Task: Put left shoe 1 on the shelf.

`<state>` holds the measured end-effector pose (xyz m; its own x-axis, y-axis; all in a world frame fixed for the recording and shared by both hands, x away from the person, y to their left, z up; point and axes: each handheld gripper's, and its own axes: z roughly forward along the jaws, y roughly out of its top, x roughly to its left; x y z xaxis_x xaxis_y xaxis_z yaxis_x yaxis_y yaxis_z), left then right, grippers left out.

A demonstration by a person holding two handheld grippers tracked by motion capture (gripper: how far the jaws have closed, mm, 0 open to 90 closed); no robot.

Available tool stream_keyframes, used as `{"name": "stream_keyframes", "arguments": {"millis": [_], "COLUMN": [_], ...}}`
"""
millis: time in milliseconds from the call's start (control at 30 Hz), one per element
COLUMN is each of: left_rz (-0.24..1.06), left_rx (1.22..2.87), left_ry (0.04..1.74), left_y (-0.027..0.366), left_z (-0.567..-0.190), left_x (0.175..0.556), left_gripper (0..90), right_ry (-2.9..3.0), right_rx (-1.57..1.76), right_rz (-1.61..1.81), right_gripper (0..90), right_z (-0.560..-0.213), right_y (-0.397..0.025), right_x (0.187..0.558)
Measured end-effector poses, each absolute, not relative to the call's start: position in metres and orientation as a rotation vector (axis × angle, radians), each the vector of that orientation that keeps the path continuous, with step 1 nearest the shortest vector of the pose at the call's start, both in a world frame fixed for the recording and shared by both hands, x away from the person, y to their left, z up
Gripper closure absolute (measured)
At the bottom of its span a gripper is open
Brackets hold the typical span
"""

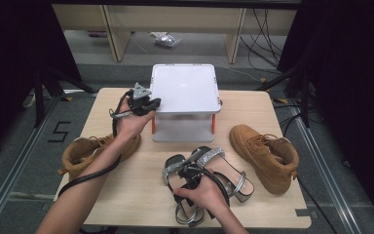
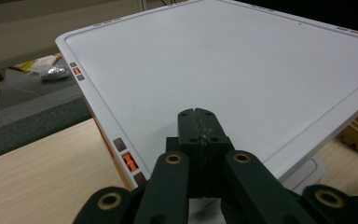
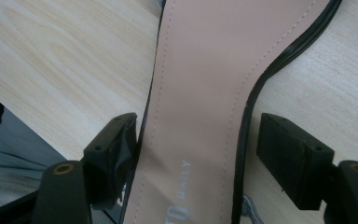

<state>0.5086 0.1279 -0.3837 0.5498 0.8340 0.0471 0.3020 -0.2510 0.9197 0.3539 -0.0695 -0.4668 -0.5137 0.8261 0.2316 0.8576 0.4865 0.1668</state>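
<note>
The right claw hovers over the near sandal, its jaws spread wide and straddling the insole, one on each side, neither touching yet. The sandal lies in front of the white shoe rack, on the worktop, its long axis running between the jaws and away from the claw. Its glittery mate lies just beside it. The left claw is pressed together on nothing, raised at the rack's left edge, so the right is plainly nearer. Closing would pinch the sole across its width.
</note>
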Motion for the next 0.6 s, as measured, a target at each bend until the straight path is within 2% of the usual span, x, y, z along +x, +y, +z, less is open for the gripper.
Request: {"name": "stream_keyframes", "arguments": {"millis": [600], "left_rz": [0.677], "left_rx": [1.808], "left_ry": [0.938], "left_y": [0.128], "left_z": [-0.384], "left_x": [0.510], "left_gripper": [89.3], "right_ry": [-2.627], "right_rx": [-1.465], "right_rz": [-0.343], "right_gripper": [37.8], "right_z": [-0.476], "right_y": [-0.060], "right_x": [0.355]}}
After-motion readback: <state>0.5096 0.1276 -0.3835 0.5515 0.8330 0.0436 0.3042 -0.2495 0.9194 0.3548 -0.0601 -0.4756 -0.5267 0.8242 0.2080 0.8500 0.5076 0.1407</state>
